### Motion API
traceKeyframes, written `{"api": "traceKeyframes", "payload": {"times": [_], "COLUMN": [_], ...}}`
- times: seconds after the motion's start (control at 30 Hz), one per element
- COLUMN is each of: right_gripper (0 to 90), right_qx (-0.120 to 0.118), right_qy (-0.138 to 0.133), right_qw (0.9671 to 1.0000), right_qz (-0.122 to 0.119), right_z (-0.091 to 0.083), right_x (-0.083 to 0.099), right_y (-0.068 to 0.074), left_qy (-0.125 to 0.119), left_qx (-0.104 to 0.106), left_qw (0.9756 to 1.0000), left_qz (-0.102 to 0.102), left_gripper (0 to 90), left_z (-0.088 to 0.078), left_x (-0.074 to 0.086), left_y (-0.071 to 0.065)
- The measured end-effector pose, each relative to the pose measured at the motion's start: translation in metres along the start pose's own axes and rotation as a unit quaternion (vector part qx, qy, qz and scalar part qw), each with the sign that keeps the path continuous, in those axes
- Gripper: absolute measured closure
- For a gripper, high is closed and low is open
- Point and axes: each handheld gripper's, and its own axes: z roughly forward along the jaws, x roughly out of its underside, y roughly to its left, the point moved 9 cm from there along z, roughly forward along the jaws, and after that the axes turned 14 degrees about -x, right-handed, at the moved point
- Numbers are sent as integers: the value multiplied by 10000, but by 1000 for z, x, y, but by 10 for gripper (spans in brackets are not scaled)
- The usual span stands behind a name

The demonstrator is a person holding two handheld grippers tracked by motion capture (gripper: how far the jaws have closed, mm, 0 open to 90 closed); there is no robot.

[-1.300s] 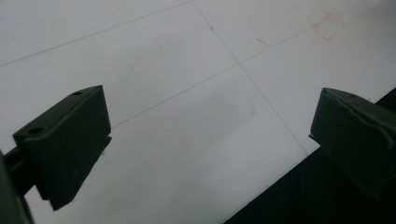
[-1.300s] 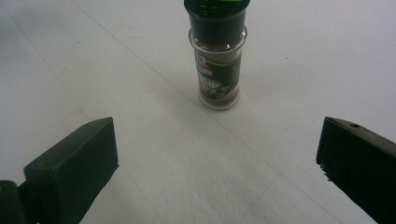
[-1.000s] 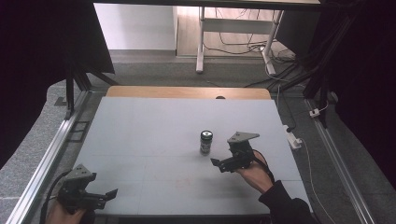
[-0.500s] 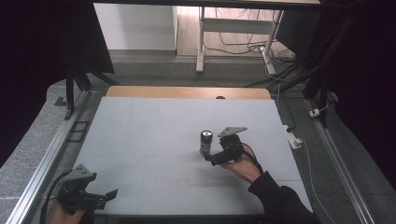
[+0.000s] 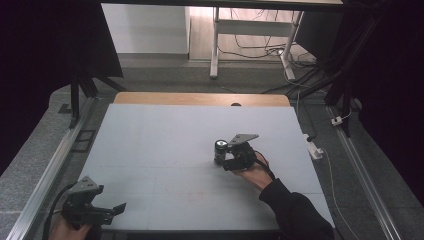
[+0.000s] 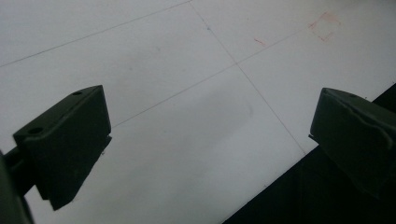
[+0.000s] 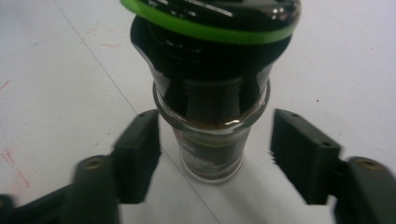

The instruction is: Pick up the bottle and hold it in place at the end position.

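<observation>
Resting at the near-left corner of the table [image 5: 165,130], the left gripper [image 5: 116,208] sits with its jaws spread wide on nothing, and in the left gripper view its fingertips [image 6: 70,144] frame only bare white surface running to the near edge. That hand is well apart from the only object on the table, so the right one is plainly the nearer. Farther in, right of centre, the right gripper [image 5: 226,162] is held low by the person's hand [image 5: 252,172], pointing leftward at a small jar [image 5: 220,151]. The jar stands upright, its long axis vertical, with a clear glass body, brownish contents, and a dark cap ringed in green. In the right gripper view the jar [image 7: 212,116] sits squarely between the spread jaws, one finger [image 7: 137,154] just beside the glass on one side, the other with a clear gap, neither visibly pressing. A grasp would likely need only a closing of the jaws across the glass below the cap. Beyond the jar the tabletop lies open to the wooden strip [image 5: 200,98] along the far edge, leaving ample room on every side.
</observation>
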Motion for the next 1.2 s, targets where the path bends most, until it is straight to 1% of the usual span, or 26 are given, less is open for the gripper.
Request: {"api": "traceKeyframes", "payload": {"times": [0.07, 0.13, 0.17, 0.2, 0.27, 0.5, 0.63, 0.73, 0.83, 1.0, 1.2], "right_gripper": [452, 489, 489, 511, 520, 526, 528, 528, 528, 528, 528], "right_qx": [-42, -95, -95, -120, -85, 8, 28, 109, 73, 7, -78], "right_qy": [-14, -14, -14, -22, -6, 40, 63, 75, -15, -72, -90], "right_qw": [10000, 9999, 9999, 9998, 9997, 9995, 9995, 9992, 9995, 9996, 9994], "right_qz": [-41, -87, -87, -176, -232, -324, -299, -364, -308, -263, -319], "right_z": [1, 2, 2, 3, 3, 3, 3, 3, 1, 2, 9], "right_x": [-1, -1, -1, -2, -2, -2, -3, -5, -11, -20, -34], "right_y": [0, 0, 0, 1, 1, 2, 2, 1, 2, 3, 6], "left_qy": [3, 6, 9, 12, 10, 16, 20, 16, 18, 23, 21], "left_qx": [4, 4, -1, 0, 5, 0, 0, 1, -3, -6, 4], "left_qw": [10000, 10000, 10000, 10000, 10000, 10000, 10000, 10000, 10000, 10000, 10000], "left_qz": [7, 12, 10, 16, 15, 27, 25, 18, 20, 16, 9], "left_gripper": [0, 0, 0, 0, 0, 1, 0, 1, 1, 0, 1], "left_z": [0, 0, 0, 0, 0, 0, 0, 0, 0, 0, 0], "left_x": [0, 0, 0, 0, 0, 0, 0, 0, 0, 0, 0], "left_y": [0, 0, 0, 0, 0, 0, 0, 0, 0, 0, 0]}}
